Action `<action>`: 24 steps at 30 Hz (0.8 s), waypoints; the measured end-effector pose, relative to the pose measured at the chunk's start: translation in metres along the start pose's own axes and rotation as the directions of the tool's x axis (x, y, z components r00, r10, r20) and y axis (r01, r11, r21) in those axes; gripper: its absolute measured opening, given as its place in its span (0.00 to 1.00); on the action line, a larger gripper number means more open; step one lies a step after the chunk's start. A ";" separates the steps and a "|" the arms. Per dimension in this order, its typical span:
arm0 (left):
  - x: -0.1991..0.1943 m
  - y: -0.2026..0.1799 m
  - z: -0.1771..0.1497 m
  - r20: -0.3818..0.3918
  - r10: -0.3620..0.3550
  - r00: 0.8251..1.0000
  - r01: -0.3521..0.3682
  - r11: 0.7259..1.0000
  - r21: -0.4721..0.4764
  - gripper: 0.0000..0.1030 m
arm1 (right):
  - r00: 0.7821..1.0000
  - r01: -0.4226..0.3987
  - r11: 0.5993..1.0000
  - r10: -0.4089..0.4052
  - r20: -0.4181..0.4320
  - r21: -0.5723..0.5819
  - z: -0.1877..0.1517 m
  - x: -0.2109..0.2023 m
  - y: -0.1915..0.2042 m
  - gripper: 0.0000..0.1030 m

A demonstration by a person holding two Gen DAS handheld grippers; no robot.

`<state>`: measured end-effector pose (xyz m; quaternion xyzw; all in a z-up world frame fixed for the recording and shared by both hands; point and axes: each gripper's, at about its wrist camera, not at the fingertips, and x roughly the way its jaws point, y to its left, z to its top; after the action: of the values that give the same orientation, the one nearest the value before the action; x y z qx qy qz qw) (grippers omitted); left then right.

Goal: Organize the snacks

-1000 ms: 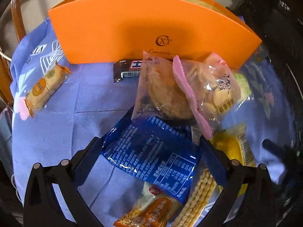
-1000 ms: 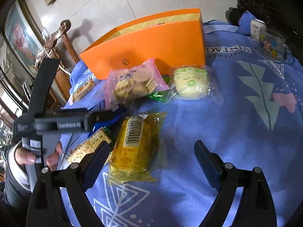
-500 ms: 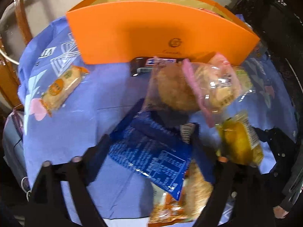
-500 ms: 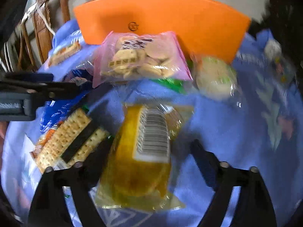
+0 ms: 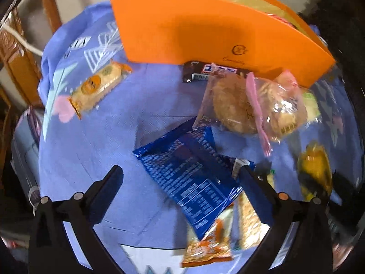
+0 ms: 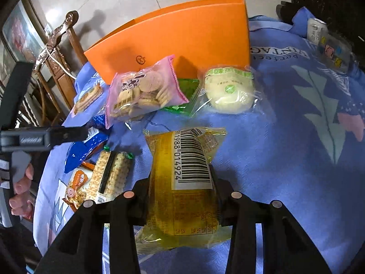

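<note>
Right claw (image 6: 180,196) clamped on yellow pack (image 6: 182,182) with barcode reading 988 014924, left claw (image 5: 180,182) spread apart over blue pack (image 5: 189,173), beyond them pink cookie bag (image 6: 143,91), orange box (image 6: 182,38), "VINTAGE" printed on blue cloth (image 6: 285,137)

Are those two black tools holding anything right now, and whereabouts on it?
The right tool pinches the yellow snack packet across its middle, by the long sides. The left tool is open, holding nothing.
</note>
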<state>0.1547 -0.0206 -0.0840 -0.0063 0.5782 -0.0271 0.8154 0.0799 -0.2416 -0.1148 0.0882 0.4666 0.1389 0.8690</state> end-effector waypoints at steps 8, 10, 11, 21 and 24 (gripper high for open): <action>0.020 -0.024 0.002 -0.099 0.032 0.995 -0.045 0.990 -0.134 0.96 | 0.996 -0.092 0.995 0.092 -0.004 -0.031 -0.005 0.000 0.009 0.41; 0.022 -0.021 0.000 -0.107 0.020 0.994 -0.038 0.985 -0.170 0.96 | 0.994 -0.106 0.994 0.106 -0.003 -0.034 -0.004 -0.001 0.010 0.41; 0.024 -0.017 -0.002 -0.117 0.002 0.993 -0.025 0.981 -0.192 0.96 | 0.994 -0.111 0.993 0.111 -0.004 -0.035 -0.005 -0.001 0.010 0.41; 0.003 0.051 -0.048 -0.174 -0.020 0.985 -0.027 0.964 -0.264 0.96 | 0.991 -0.136 0.989 0.136 0.002 -0.056 -0.007 -0.009 0.015 0.42; -0.016 0.062 -0.049 -0.128 -0.040 0.991 0.002 0.960 -0.280 0.96 | 0.991 -0.131 0.989 0.132 -0.001 -0.061 -0.006 -0.007 0.016 0.43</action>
<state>0.1055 0.0432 -0.0873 -0.1256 0.6290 0.0457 0.7658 0.0681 -0.2285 -0.1079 0.0926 0.4542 0.2099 0.8609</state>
